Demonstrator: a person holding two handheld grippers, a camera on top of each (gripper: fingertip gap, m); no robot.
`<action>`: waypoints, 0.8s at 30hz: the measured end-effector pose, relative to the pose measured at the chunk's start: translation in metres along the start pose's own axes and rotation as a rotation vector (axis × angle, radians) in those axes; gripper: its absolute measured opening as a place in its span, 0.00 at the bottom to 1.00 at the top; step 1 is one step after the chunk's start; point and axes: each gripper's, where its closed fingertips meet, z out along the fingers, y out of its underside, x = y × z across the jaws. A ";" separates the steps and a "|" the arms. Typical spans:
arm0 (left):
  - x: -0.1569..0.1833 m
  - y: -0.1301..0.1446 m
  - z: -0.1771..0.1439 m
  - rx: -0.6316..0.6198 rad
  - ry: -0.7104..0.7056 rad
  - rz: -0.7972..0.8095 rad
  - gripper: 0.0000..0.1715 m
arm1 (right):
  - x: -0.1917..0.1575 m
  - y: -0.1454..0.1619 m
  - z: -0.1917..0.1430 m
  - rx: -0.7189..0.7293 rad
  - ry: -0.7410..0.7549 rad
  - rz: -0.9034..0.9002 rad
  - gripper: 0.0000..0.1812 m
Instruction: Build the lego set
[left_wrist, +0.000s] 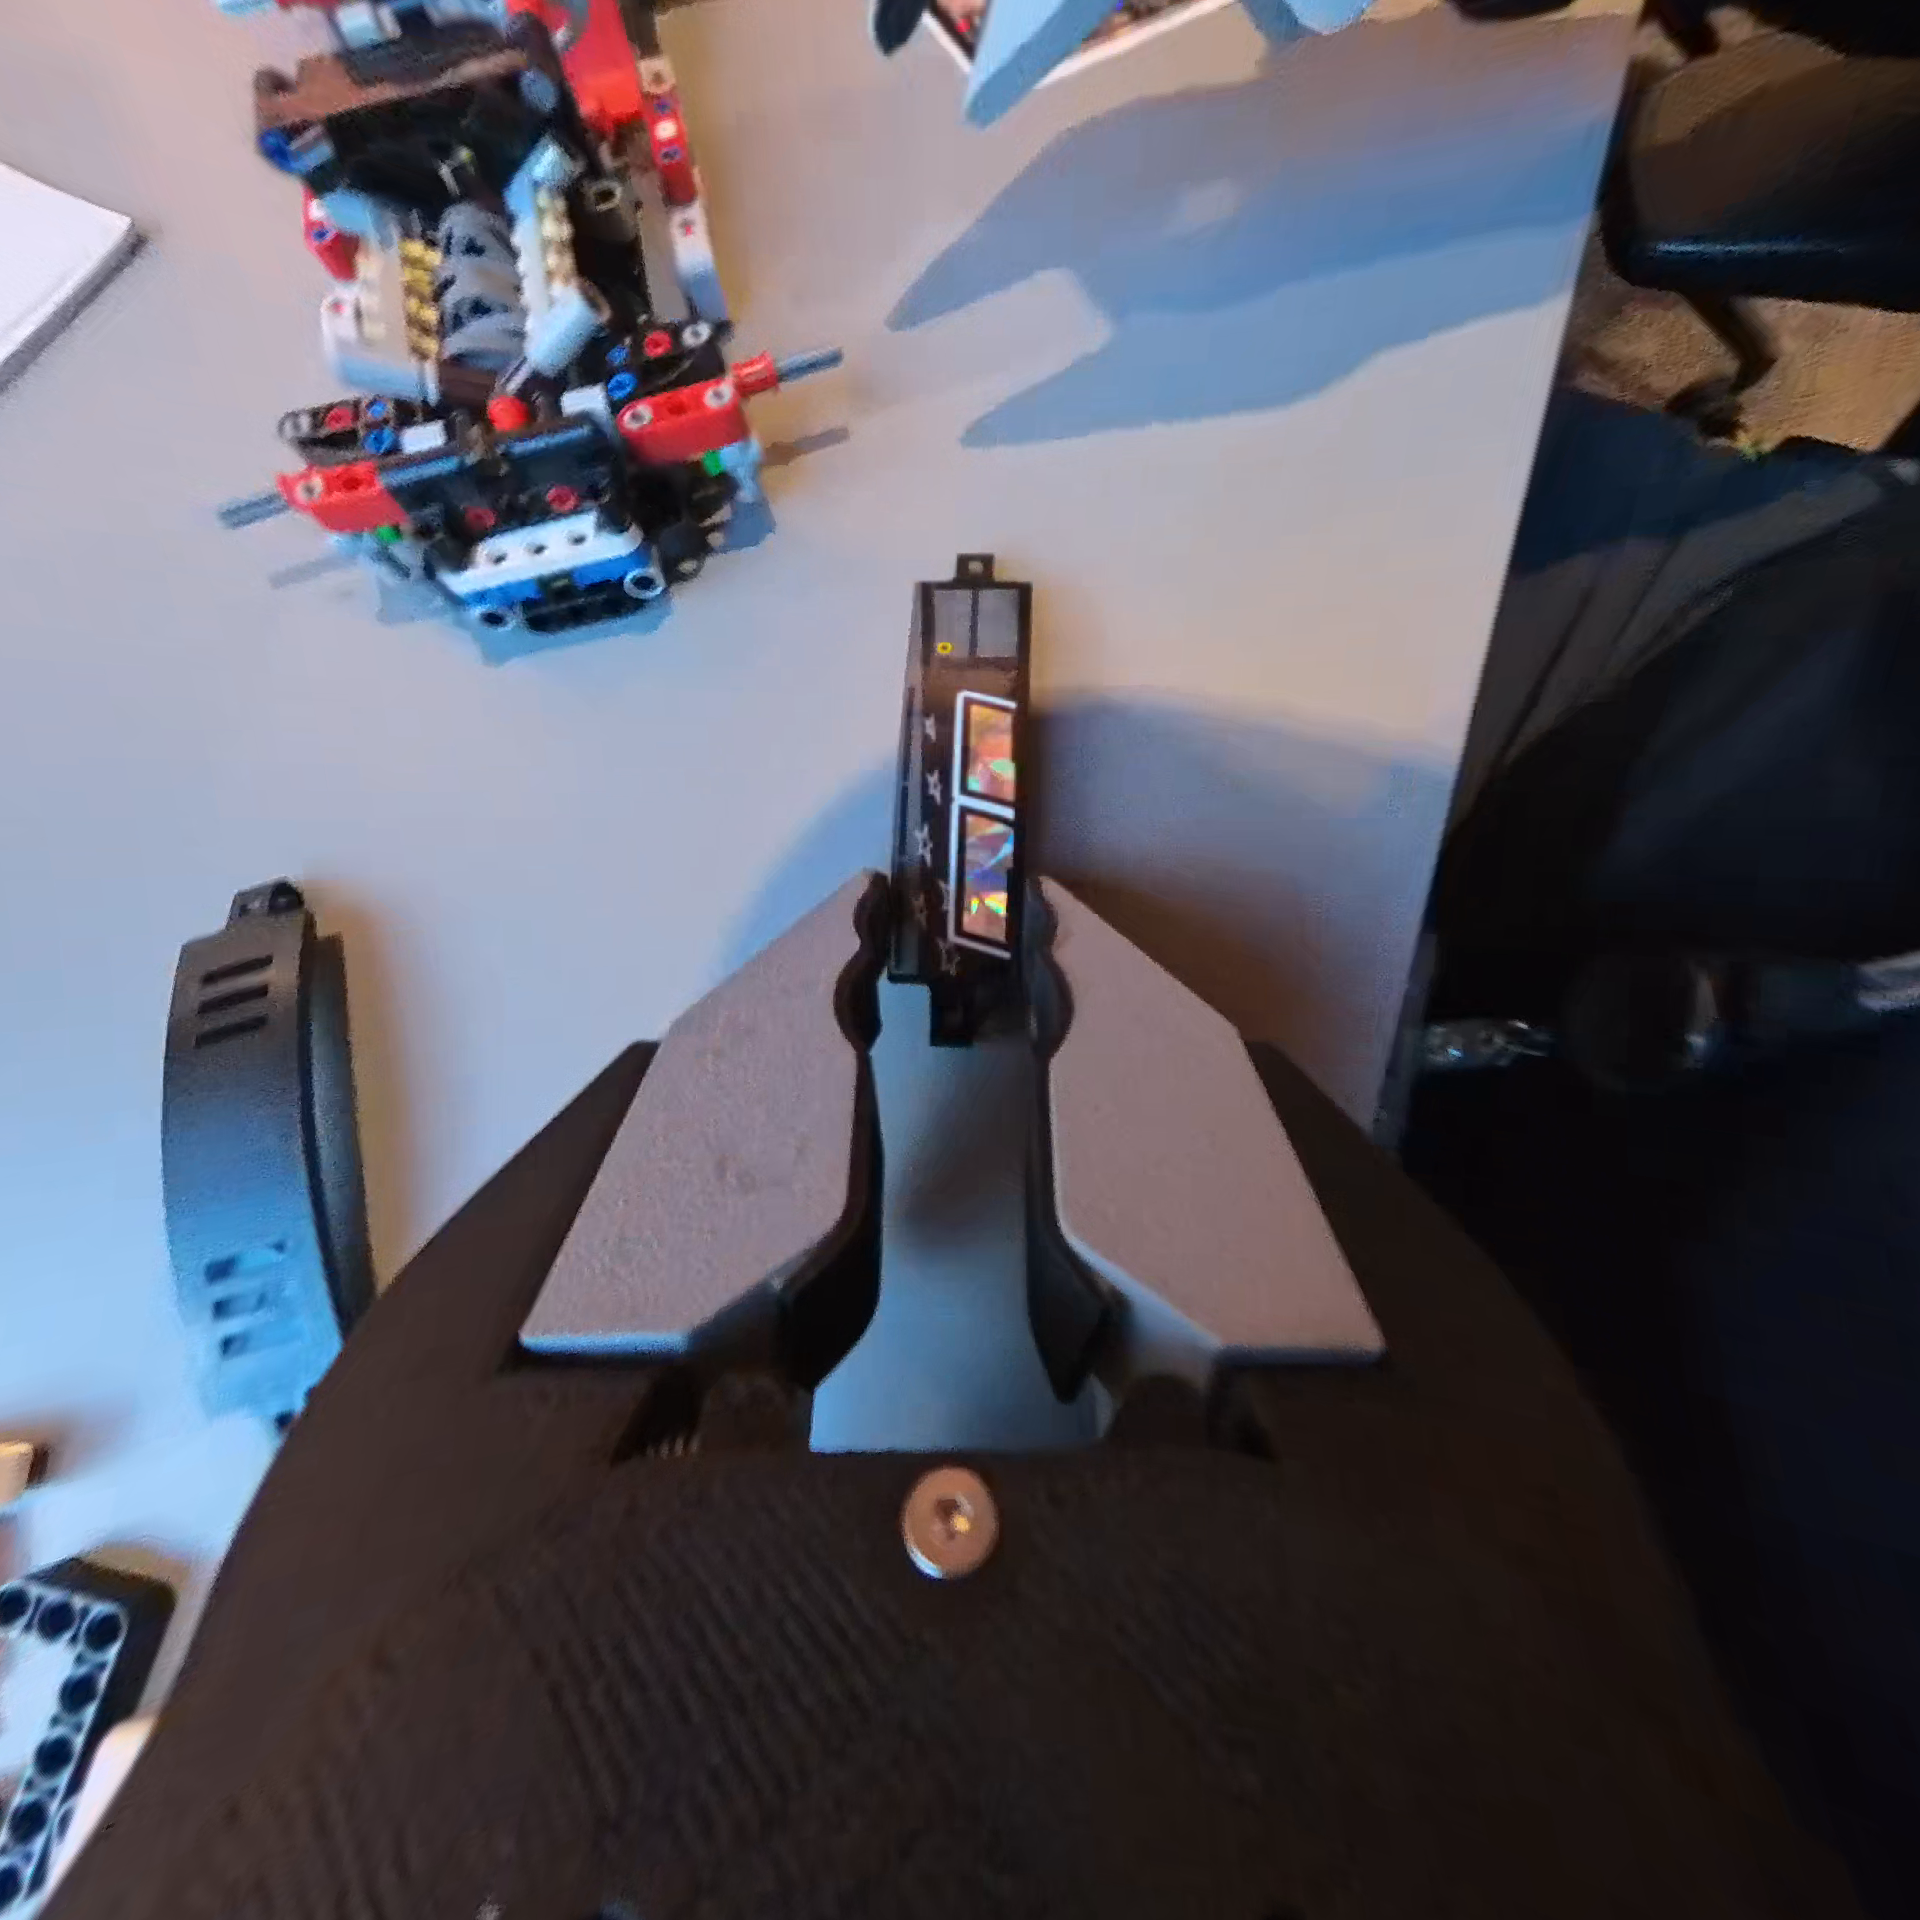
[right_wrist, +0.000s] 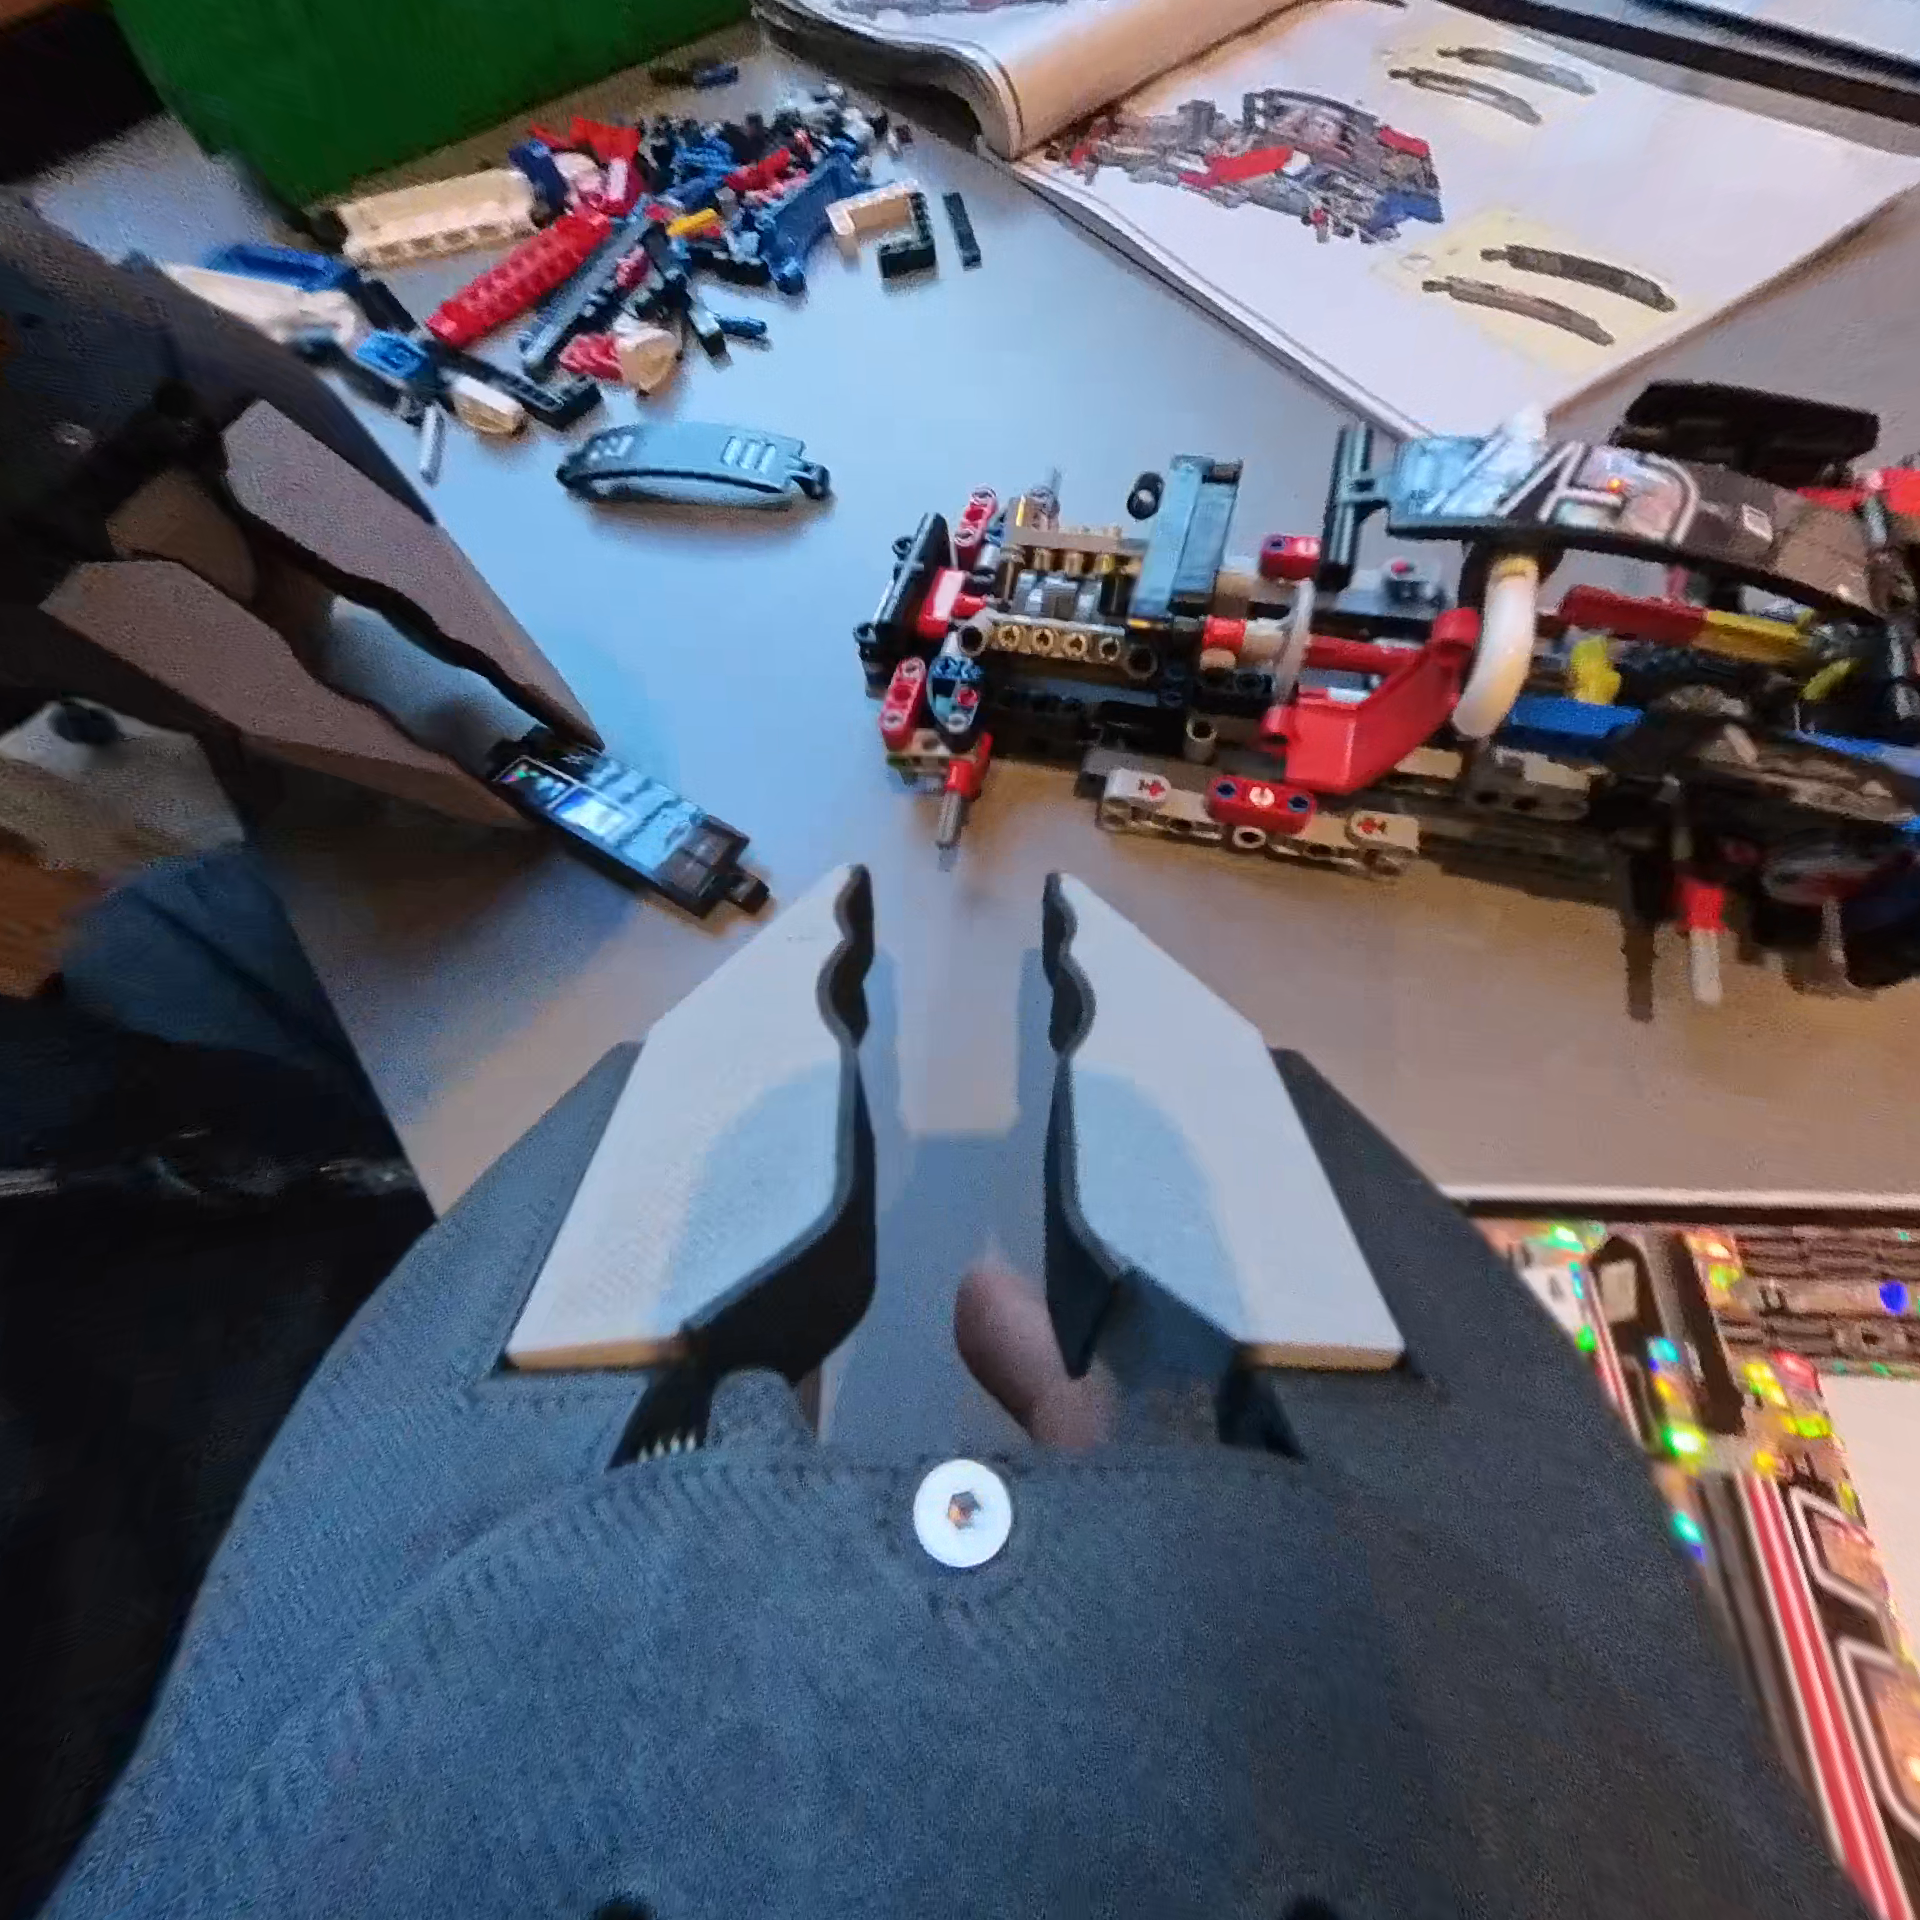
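Observation:
My left gripper (left_wrist: 956, 914) is shut on a long black panel piece (left_wrist: 966, 748) with shiny holographic stickers, held on edge above the table. The same gripper (right_wrist: 540, 743) and panel (right_wrist: 634, 821) show at the left of the right wrist view. The half-built red, black and blue lego car (left_wrist: 499, 343) stands on the table ahead to the left; it also shows in the right wrist view (right_wrist: 1351, 665). My right gripper (right_wrist: 956, 925) is open and empty, low over the table just before the car's near end.
A black curved fender piece (left_wrist: 260, 1143) lies left; it also shows in the right wrist view (right_wrist: 696, 468). A pile of loose bricks (right_wrist: 623, 249) lies far left by a green box (right_wrist: 416, 83). An open instruction booklet (right_wrist: 1403, 187) lies behind the car. A sticker sheet (right_wrist: 1766, 1403) lies right. The table edge (left_wrist: 1496, 727) drops off right. The grippers' ends are close to 15 centimeters from one another.

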 end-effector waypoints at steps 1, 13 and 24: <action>-0.003 0.003 -0.003 0.000 0.014 -0.019 0.16 | -0.001 -0.006 0.002 0.028 -0.040 -0.008 0.19; -0.021 0.011 -0.010 -0.004 0.095 -0.056 0.25 | 0.005 -0.079 0.004 0.418 -0.223 -0.222 0.32; -0.020 0.013 -0.022 0.030 0.087 -0.058 0.33 | -0.032 -0.041 0.015 0.220 -0.432 -0.237 0.29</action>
